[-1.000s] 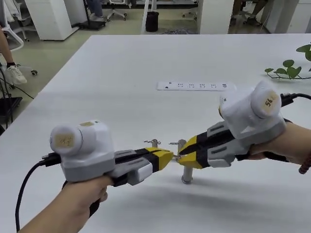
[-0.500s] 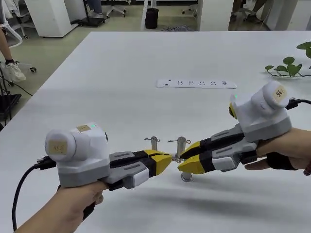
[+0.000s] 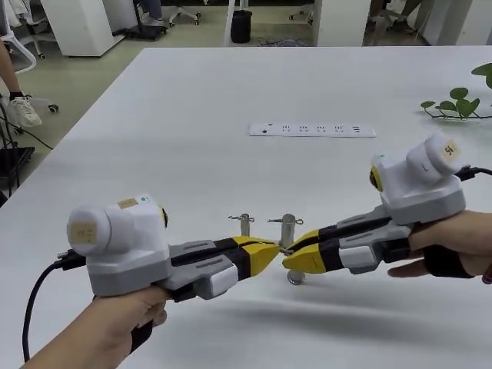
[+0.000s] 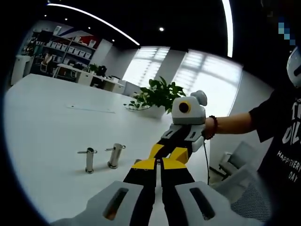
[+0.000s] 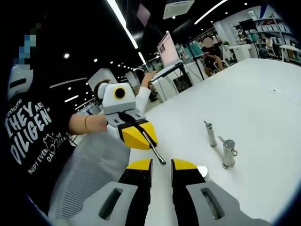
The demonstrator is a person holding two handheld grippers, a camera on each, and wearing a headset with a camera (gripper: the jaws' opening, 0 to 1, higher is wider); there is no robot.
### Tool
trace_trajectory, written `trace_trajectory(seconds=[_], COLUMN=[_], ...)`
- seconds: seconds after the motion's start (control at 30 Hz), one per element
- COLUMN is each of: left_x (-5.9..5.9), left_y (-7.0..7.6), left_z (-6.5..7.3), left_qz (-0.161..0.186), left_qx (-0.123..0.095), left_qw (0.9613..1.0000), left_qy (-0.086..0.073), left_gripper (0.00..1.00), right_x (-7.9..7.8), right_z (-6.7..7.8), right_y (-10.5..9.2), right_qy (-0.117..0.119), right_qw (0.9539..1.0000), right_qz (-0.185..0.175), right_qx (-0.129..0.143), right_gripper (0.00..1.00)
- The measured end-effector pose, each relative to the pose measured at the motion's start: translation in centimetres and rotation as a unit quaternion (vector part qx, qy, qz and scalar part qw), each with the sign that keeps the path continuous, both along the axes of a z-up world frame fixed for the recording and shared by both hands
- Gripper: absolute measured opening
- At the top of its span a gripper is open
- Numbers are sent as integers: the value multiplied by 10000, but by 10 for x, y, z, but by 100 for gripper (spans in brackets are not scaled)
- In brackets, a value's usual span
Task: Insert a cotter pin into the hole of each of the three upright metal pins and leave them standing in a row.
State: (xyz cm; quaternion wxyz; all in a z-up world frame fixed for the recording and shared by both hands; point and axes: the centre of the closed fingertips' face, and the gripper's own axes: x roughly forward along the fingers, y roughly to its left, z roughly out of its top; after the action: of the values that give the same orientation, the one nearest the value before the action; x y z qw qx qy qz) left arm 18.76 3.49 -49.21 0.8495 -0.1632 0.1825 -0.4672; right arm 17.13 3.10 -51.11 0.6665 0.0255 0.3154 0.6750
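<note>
The last of the three insertions is in hand. Toward the front edge of the table [image 3: 192, 115], the first pin [image 3: 244, 225] and the second pin [image 3: 288, 224] are seen upright, side by side, each with a wire crossing its top. The third pin [image 3: 295, 277] is placed just in front of the second, mostly hidden, with its base showing under the right gripper [image 3: 290, 258]. In the right gripper view its round head is seen just beside that gripper's fingers. Those fingers are parted, with nothing seen between them. A cotter pin [image 5: 155, 150] is pinched in the pressed-together fingers of the left gripper [image 3: 269, 249], its free end aimed at the right gripper, the two tips nearly touching. Whether the hole has been reached cannot be told. Next, it is judged, the wire must be levelled with the third pin's hole and pushed through. The pin may need to be steadied by the right fingers so it is not toppled. A power strip [image 3: 311, 131] is seen well beyond, toward the far edge.
</note>
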Motion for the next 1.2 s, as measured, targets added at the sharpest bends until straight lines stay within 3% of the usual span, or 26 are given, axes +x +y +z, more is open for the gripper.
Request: trace_trajectory(seconds=[0.43,0.63,0.83,1.07,1.2], left_x=[-3,-5,-9,-10,-8], left_y=[-1,-2,-3,-6,-6], left_z=[-3,-3,-9,-15,-17], left_qz=[-31,-98,-175,-196,-164], left_qx=[-139,-130,5,214,293], left_qw=[9998,9998,9997,9995,9994], left_qy=[127,108,140,80,38], left_gripper=[0,0,0,1,3], right_x=[-1,-4,-7,-9,-12], right_z=[0,-1,-7,-16,-18], right_y=[2,1,-1,-5,-6], right_qy=[-17,-381,-800,-1386,-1521], right_qw=[10000,9985,9935,9810,9766], right_qz=[32,337,591,972,1094], right_qx=[-40,-224,-553,-953,-1054], right_gripper=[1,0,0,0,0])
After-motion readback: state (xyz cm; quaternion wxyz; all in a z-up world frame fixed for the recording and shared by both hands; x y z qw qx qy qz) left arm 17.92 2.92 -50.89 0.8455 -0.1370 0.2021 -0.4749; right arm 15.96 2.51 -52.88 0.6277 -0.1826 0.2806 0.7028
